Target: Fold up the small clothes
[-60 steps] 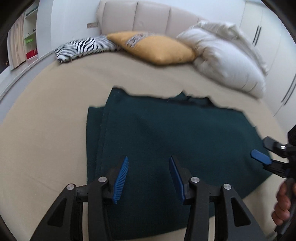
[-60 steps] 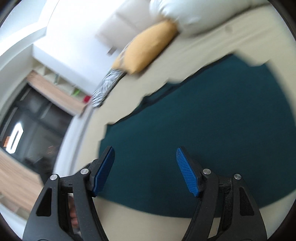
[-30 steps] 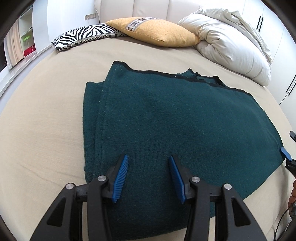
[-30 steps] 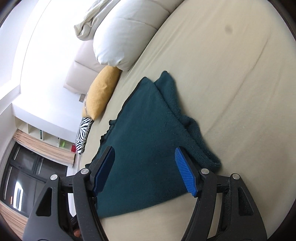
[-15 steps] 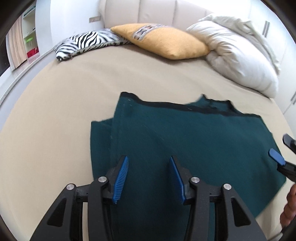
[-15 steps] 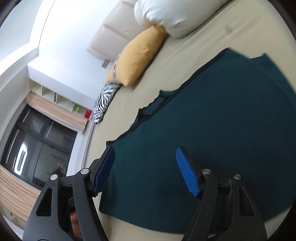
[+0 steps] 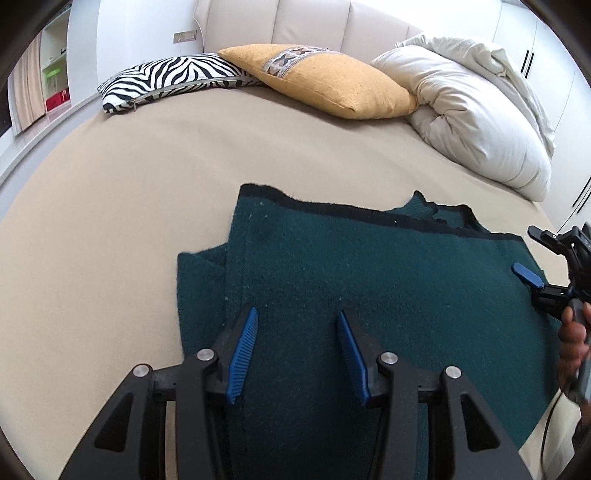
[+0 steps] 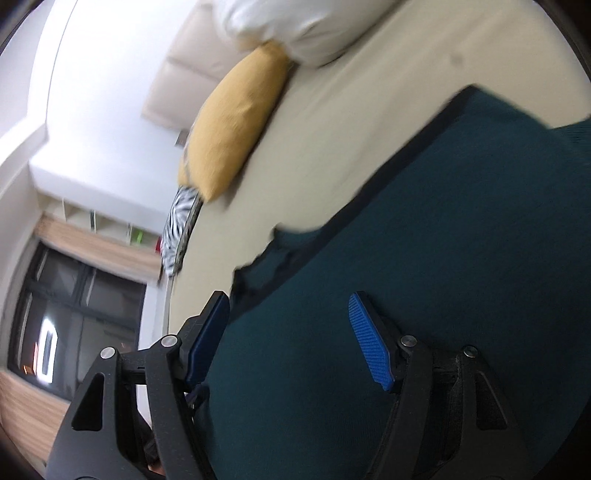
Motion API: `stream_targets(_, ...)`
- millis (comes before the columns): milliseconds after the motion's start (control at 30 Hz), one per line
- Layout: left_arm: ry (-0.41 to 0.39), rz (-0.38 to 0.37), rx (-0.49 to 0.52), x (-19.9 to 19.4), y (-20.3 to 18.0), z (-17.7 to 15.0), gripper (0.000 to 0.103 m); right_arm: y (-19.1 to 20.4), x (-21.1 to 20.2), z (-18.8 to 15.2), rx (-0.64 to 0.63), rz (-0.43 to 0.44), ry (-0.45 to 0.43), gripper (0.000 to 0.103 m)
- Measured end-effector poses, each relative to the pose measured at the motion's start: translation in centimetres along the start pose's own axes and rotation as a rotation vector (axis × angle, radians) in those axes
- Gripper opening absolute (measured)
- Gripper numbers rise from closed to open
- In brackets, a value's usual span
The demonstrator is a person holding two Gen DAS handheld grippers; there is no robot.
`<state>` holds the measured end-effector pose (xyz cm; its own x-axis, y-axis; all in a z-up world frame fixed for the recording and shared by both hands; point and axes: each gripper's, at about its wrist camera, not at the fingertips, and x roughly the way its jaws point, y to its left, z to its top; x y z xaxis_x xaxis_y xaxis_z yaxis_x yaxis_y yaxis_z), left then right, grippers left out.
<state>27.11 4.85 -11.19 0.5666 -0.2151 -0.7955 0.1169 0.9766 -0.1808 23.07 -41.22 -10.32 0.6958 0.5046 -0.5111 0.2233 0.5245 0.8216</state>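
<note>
A dark teal knitted garment (image 7: 369, 280) lies folded flat on the beige bed (image 7: 110, 206), with a black hem along its far edge. My left gripper (image 7: 295, 347) is open and empty, just above the garment's near left part. My right gripper (image 8: 288, 336) is open and empty over the garment (image 8: 424, 258). It also shows at the right edge of the left wrist view (image 7: 535, 266), held in a hand over the garment's right edge. The right wrist view is blurred.
A zebra-striped pillow (image 7: 173, 81), a yellow pillow (image 7: 325, 85) and a white duvet (image 7: 480, 110) lie at the head of the bed. A padded headboard (image 7: 295, 26) stands behind them. Wardrobe doors (image 7: 546, 55) stand at the right, shelves at the left.
My left gripper has pulled back a little toward the garment's near left part. My right gripper has swung closer over the garment's right side. Both stay open.
</note>
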Motion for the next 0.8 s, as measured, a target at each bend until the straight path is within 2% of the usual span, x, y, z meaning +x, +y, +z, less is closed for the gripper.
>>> stream_targets(100,-0.021,-0.018,-0.001,-0.4,0.4,-1.1,0.047,-2.5,-2.8,1.5,0.041,0.043,-0.058,0.059)
stream_targets(133,-0.027,-0.019,0.001,-0.6,0.4,-1.4,0.047,-3.2,-3.6,1.9,0.044,0.054,-0.07,0.055)
stream_targets(233,-0.032,-0.03,-0.013,-1.0,0.7,-1.7,0.046,-5.0,-6.3,2.6,0.046,0.016,-0.134,0.053)
stream_targets(300,-0.035,-0.045,-0.023,-1.1,1.0,-1.8,0.046,-6.3,-8.0,2.7,0.073,0.059,-0.15,0.049)
stream_targets(333,-0.036,-0.052,-0.029,-1.2,1.2,-1.9,0.045,-6.7,-9.1,2.6,0.076,0.049,-0.162,0.048)
stream_targets(433,-0.043,-0.084,-0.088,-2.3,2.4,-2.3,0.041,-6.8,-11.7,1.8,0.065,-0.048,-0.218,0.054)
stream_targets(533,-0.036,-0.095,-0.176,-4.2,4.2,-3.4,0.04,-7.3,-15.0,0.4,0.09,-0.029,-0.242,0.054)
stream_targets(667,-0.068,-0.11,-0.322,-7.3,7.1,-5.8,0.065,-6.2,-17.8,-1.9,0.04,0.003,-0.243,0.054)
stream_targets(800,-0.026,-0.212,-0.426,-7.9,8.7,-7.6,0.066,-3.2,-18.1,-5.1,-0.021,0.056,-0.193,0.054)
